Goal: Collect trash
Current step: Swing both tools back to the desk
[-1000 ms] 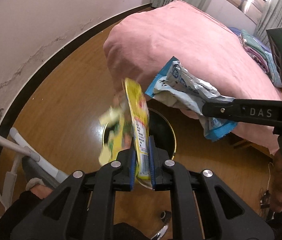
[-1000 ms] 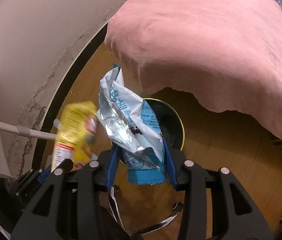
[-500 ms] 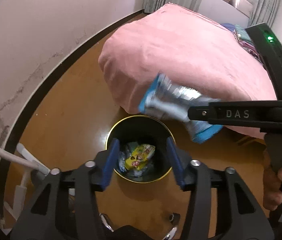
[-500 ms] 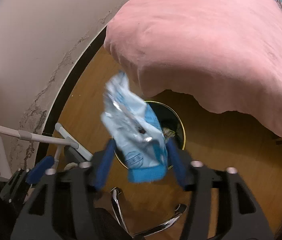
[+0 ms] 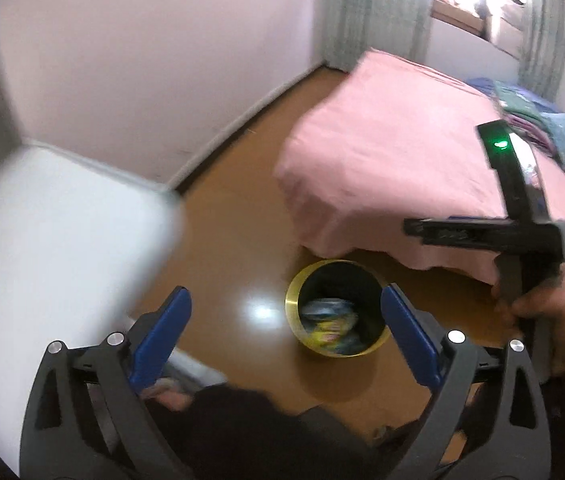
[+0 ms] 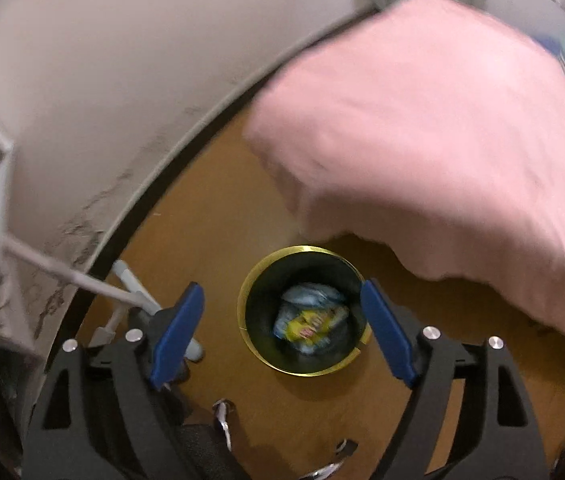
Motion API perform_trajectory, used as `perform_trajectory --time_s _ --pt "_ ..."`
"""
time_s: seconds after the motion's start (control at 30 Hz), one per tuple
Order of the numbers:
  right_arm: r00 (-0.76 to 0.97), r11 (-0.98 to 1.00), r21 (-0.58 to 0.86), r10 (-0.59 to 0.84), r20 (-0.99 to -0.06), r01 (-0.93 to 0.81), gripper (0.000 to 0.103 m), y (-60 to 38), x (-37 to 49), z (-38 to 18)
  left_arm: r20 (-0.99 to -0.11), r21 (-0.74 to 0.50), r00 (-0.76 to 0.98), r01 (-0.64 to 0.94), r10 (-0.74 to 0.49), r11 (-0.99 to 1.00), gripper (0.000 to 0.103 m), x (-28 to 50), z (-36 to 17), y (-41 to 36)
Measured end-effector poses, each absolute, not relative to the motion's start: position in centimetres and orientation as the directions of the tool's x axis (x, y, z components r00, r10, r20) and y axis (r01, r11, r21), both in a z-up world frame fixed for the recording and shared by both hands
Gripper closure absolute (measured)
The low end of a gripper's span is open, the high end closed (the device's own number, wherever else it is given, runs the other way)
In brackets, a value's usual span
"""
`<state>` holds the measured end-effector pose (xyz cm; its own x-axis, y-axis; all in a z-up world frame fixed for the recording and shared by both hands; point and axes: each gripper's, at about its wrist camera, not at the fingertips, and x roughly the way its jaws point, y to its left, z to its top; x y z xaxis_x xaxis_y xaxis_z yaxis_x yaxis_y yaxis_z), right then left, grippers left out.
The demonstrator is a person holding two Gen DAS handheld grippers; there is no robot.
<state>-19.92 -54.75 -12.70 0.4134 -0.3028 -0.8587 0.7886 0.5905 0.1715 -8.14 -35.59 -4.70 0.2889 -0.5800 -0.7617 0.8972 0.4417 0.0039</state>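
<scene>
Wrappers lie at the bottom of the round bin (image 6: pixel 304 316): a pale blue wrapper (image 6: pixel 312 295) toward the back and a yellow wrapper (image 6: pixel 308 328) in front of it, the two touching. The bin, dark inside with a gold rim, stands on the wooden floor (image 5: pixel 238 248) just beside the corner of the bed, whose pink cover (image 5: pixel 394 168) hangs near its rim.

Your left hand-held gripper (image 5: pixel 284 338) hangs above the floor with its jaws opening wide and nothing between the blue pads; through the gap you look down at the bin. Your right hand-held gripper (image 6: pixel 282 330) points down over the bin, its jaws also opening, and no pad touches anything. In the left wrist view you see that same right tool from the side, a green light on its body and your right hand (image 5: pixel 550 312) around its handle.

A white surface (image 5: pixel 54 240) fills the left of the left wrist view, too blurred to name. White tubing (image 6: pixel 130 284) stands by the scuffed wall (image 6: pixel 122 80).
</scene>
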Motion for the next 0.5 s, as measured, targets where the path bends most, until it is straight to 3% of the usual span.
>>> perform_trajectory --time_s 0.2,0.33,0.5 --pt "0.594 0.833 0.161 -0.229 -0.771 0.53 0.023 -44.2 -10.5 -4.7 -0.734 0.094 0.502 0.742 -0.457 0.664 0.008 -1.3 0.6 -23.2" --pt "0.671 0.94 0.183 -0.061 -0.739 0.287 0.023 -35.2 -2.1 -1.7 -0.747 0.072 0.574 0.571 -0.335 0.818 0.008 3.7 1.7 -14.0" --pt "0.636 0.981 0.195 0.149 -0.757 0.002 0.023 -24.0 7.1 -1.2 -0.744 0.053 0.643 0.33 -0.183 0.943 0.008 7.1 1.9 -1.4"
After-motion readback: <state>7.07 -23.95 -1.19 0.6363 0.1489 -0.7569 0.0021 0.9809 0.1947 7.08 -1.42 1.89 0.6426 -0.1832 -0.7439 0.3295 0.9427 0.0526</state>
